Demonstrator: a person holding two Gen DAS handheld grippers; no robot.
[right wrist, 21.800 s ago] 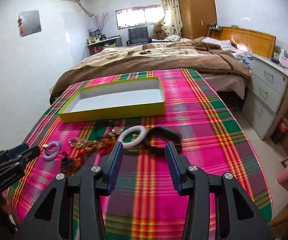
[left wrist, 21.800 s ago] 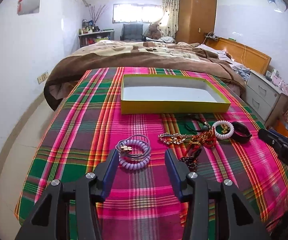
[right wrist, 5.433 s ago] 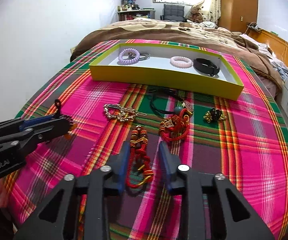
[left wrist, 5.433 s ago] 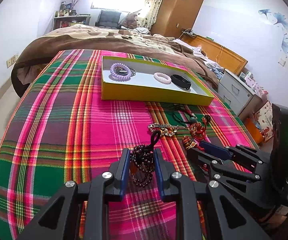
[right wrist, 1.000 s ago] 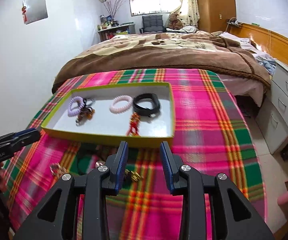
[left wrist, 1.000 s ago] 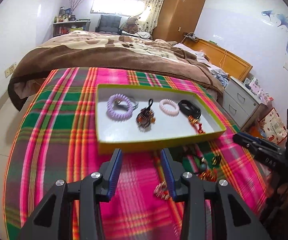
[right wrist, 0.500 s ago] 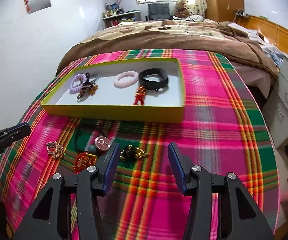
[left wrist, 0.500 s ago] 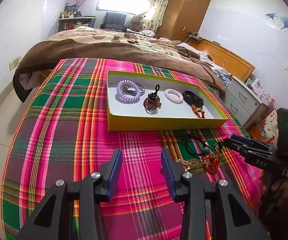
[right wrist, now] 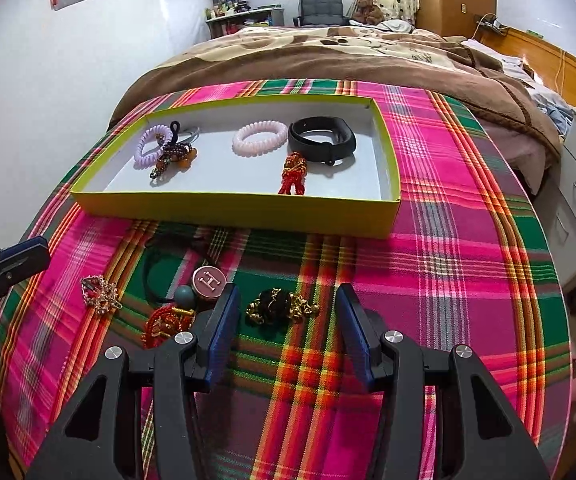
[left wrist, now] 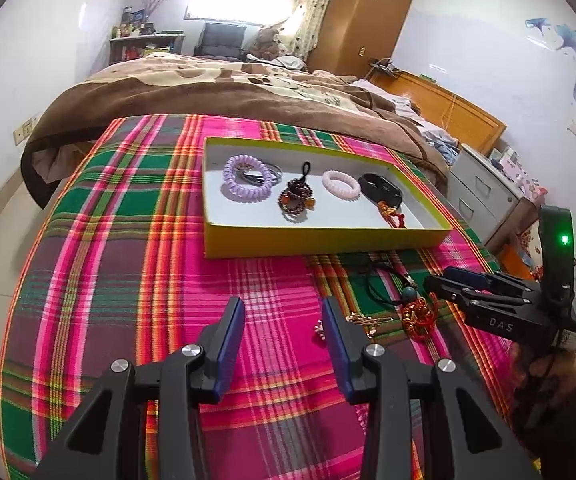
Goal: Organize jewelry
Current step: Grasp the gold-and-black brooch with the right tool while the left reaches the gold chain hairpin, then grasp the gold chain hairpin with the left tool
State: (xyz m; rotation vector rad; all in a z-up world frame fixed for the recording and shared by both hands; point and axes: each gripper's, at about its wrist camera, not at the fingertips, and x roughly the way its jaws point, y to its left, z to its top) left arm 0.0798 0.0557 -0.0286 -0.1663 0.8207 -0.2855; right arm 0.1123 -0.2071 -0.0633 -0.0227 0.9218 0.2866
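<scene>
Since five seconds ago, red tassel charm (right wrist: 293,174) reached tray (right wrist: 232,210); right gripper (right wrist: 284,322), jaws spread, should probably clamp gold-black piece (right wrist: 278,306) at twelve o'clock; left gripper (left wrist: 284,332) gapes empty.

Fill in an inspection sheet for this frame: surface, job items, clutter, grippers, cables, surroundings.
Surface: plaid cloth over the bed end.
Job's things: yellow tray holds purple coil band, dark bead bracelet, pink coil band, black strap, red knot charm. Still on the cloth: gold-and-black chain, round pendant on black cord, red tassel piece, gold clip.
Clutter: nothing seen.
Grippers: right gripper open, jaws just widened, straddling the chain without touching; left gripper open, empty.
Cables: one against the headboard.
Surroundings: brown blanket, wardrobe, drawer unit.
</scene>
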